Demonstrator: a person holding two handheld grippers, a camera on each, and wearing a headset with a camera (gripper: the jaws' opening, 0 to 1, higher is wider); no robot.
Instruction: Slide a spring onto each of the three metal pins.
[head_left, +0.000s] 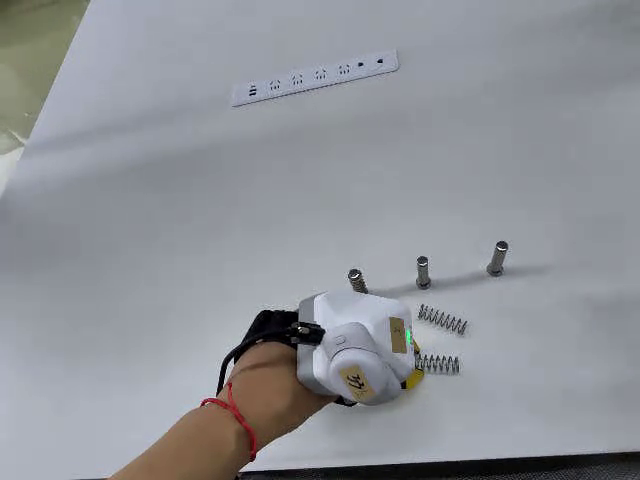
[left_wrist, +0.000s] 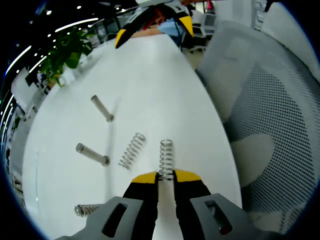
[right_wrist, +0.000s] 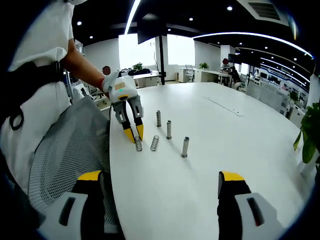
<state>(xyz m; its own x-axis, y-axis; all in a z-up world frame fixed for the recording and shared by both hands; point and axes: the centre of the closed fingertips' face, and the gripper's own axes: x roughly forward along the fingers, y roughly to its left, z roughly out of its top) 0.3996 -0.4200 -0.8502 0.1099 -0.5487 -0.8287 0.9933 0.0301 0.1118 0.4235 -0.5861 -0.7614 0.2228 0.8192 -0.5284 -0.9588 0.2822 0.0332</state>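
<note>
Three metal pins stand in a row on the white table (head_left: 150, 250). The left pin (head_left: 357, 281) wears a spring; the middle pin (head_left: 423, 271) and the right pin (head_left: 497, 258) are bare. One loose spring (head_left: 442, 320) lies in front of them. A second spring (head_left: 437, 364) lies nearer the table edge, and my left gripper (head_left: 412, 375) is shut on its end. In the left gripper view that spring (left_wrist: 166, 157) runs forward from between the yellow fingertips (left_wrist: 145, 177). My right gripper (right_wrist: 160, 176) hangs open and empty, well back from the pins, facing the left gripper (right_wrist: 135, 134).
A white power strip (head_left: 315, 77) lies far back on the table. The table's front edge runs just below the left hand. A grey mesh chair (left_wrist: 270, 100) stands off that edge, close to the held spring.
</note>
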